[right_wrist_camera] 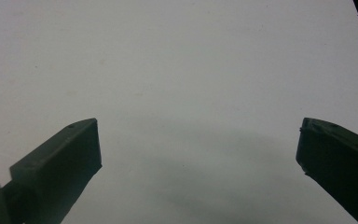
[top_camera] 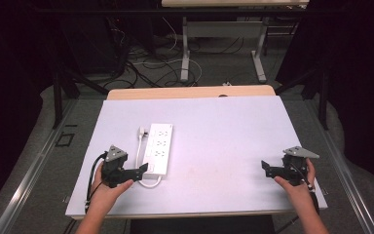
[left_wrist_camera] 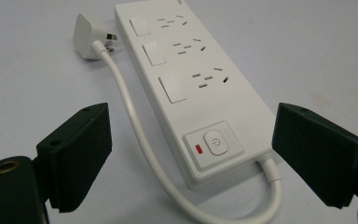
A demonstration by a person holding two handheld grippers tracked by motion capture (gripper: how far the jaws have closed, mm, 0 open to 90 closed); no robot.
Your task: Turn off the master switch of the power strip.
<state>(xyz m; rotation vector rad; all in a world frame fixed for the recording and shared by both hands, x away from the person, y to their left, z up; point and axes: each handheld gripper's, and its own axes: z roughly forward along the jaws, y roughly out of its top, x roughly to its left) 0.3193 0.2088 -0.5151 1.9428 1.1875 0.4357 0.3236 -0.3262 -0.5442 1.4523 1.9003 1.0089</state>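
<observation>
Two black two-jaw grippers over a white-topped table [top_camera: 233, 126], left gripper [left_wrist_camera: 191, 154] with jaws wide apart flanking the switch end of a white plastic power strip [left_wrist_camera: 200, 98] lying flat at table's left, untouched, right gripper [right_wrist_camera: 198, 154] spread open above bare surface.
</observation>
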